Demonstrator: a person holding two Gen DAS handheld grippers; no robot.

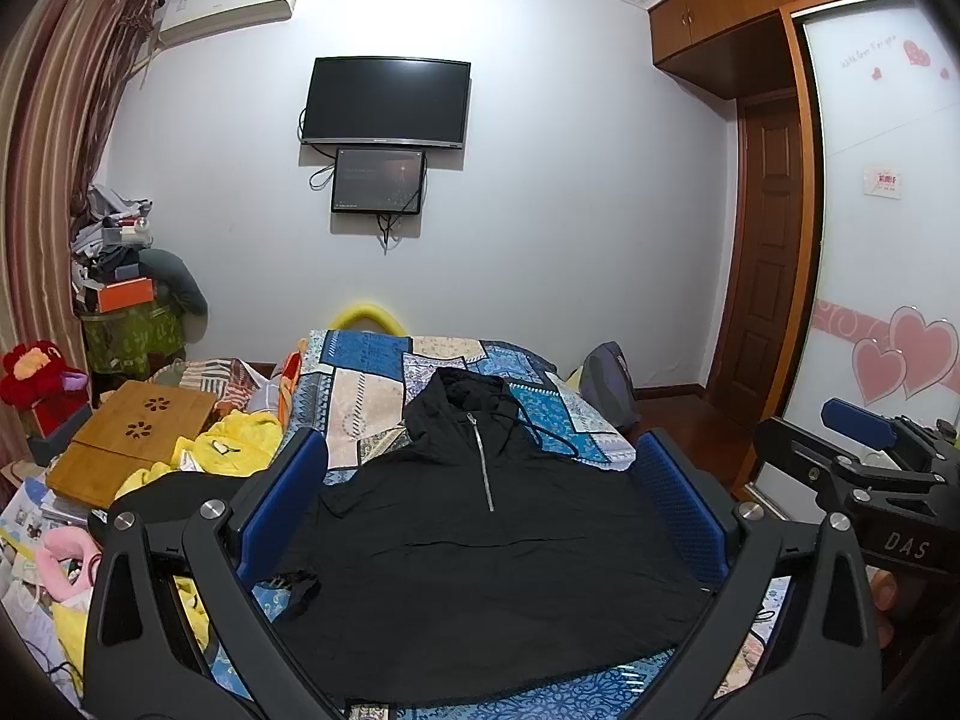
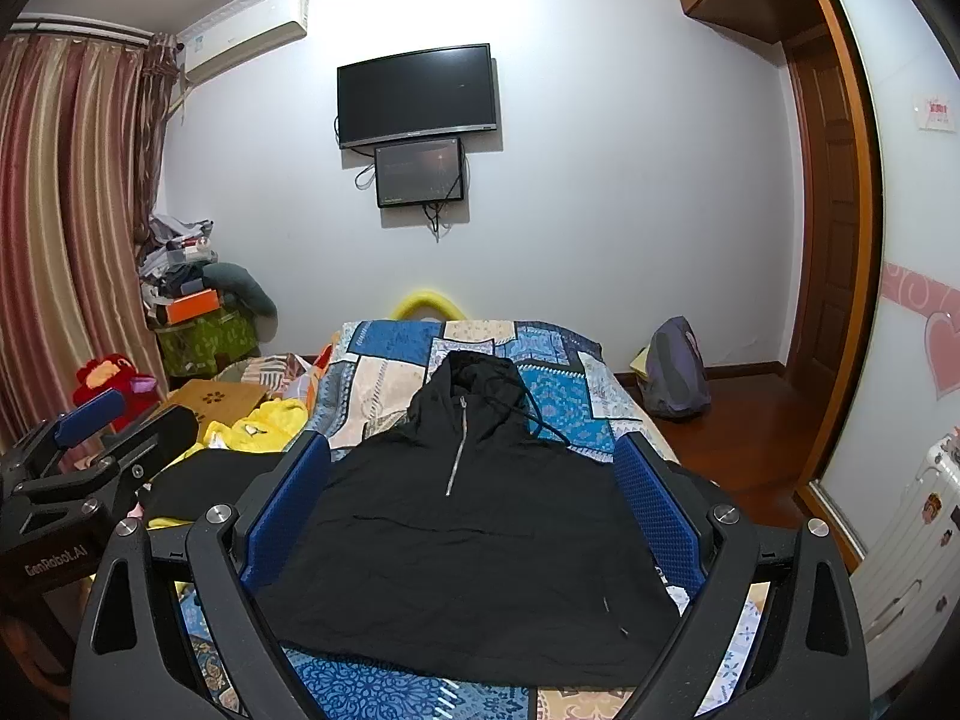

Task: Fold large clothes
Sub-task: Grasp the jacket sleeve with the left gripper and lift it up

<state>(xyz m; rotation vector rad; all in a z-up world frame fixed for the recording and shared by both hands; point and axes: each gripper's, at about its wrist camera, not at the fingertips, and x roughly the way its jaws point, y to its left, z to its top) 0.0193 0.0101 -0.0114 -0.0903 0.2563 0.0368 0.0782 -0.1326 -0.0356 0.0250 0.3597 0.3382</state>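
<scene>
While both the left gripper and right gripper are held agape and empty, a black hoodie is shown flat on the patchwork bedspread; soft, limp cloth, probably best pinched at the hem corners.

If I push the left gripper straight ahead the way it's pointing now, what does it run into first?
Most likely the black hoodie spread flat on the patchwork bedspread. It lies between the open fingers of the left gripper, which holds nothing. Depth is unclear; a level path might pass over the hood.

hoodies: 1 black hoodie | screens: 2, television, small monitor | backpacks: 1 backpack
</scene>
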